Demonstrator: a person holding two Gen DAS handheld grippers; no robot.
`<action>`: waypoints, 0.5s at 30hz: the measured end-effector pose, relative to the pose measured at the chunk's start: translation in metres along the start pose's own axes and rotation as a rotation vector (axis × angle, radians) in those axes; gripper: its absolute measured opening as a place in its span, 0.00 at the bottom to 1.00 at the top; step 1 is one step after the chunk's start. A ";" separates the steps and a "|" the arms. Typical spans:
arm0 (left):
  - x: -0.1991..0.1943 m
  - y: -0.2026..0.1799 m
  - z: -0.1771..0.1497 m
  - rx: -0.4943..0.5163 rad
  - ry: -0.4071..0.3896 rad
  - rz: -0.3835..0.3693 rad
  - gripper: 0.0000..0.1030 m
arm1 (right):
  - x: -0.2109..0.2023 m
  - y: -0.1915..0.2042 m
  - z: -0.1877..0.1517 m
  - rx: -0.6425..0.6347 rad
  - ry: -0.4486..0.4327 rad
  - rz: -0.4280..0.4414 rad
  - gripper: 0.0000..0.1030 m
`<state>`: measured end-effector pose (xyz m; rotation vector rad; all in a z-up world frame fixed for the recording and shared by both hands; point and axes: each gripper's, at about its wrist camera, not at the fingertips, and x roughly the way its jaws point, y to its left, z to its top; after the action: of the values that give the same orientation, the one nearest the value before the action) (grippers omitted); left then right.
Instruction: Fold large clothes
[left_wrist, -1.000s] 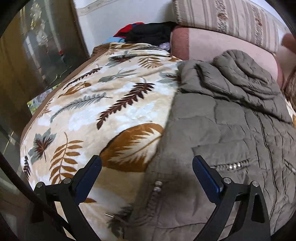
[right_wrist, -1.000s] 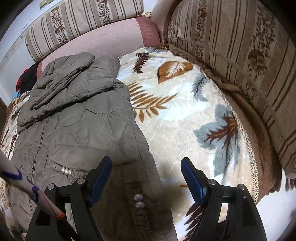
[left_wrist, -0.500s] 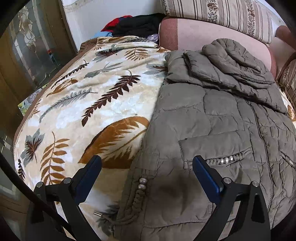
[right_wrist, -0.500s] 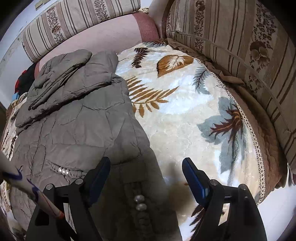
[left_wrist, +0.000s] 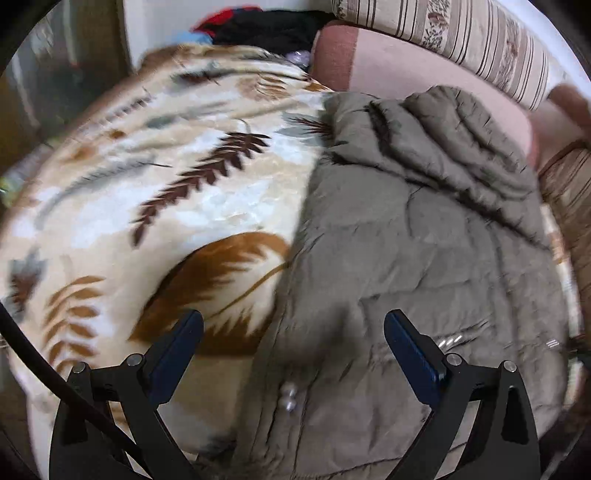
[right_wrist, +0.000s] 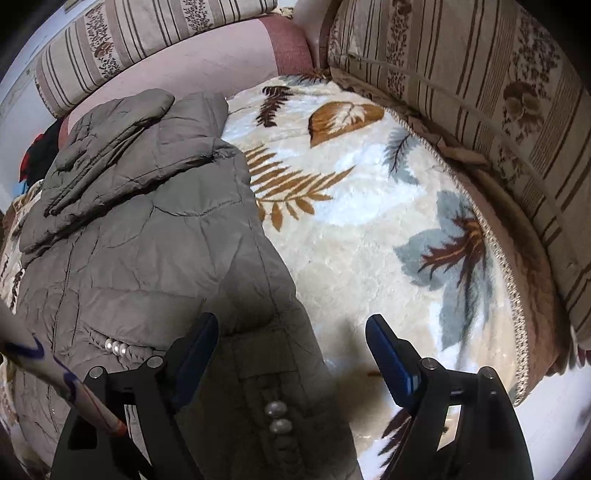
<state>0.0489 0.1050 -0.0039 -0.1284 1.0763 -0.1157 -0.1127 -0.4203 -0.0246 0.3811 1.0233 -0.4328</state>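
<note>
An olive-grey quilted jacket (left_wrist: 399, 258) lies flat on a leaf-patterned blanket (left_wrist: 155, 206), hood and sleeves folded over its top end; it also shows in the right wrist view (right_wrist: 147, 236). My left gripper (left_wrist: 293, 332) is open and empty, hovering over the jacket's left lower edge beside a pearl-trimmed tab (left_wrist: 289, 398). My right gripper (right_wrist: 291, 332) is open and empty, above the jacket's right lower edge and its pearl-trimmed tab (right_wrist: 276, 417). The left wrist view is blurred by motion.
The blanket (right_wrist: 369, 221) covers a sofa seat with striped floral cushions (right_wrist: 480, 92) at the back and right. A pink bolster (left_wrist: 424, 74) lies behind the jacket. Dark and red clothes (left_wrist: 266, 26) are piled at the far corner. A patterned sleeve (right_wrist: 55, 373) crosses the lower left.
The left gripper has shifted left and closer over the jacket's left edge, blurring its view. The right gripper has barely moved. Both stay open.
</note>
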 end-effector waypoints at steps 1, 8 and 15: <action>0.005 0.006 0.005 -0.019 0.017 -0.036 0.95 | 0.001 -0.002 0.001 0.008 0.004 0.009 0.83; 0.062 0.036 0.041 -0.117 0.170 -0.288 0.95 | 0.028 -0.021 0.012 0.115 0.080 0.185 0.85; 0.085 0.016 0.029 -0.087 0.231 -0.452 0.95 | 0.042 -0.030 0.028 0.183 0.107 0.360 0.86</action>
<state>0.1149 0.1092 -0.0665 -0.4456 1.2687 -0.5001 -0.0891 -0.4664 -0.0512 0.7457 0.9956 -0.1823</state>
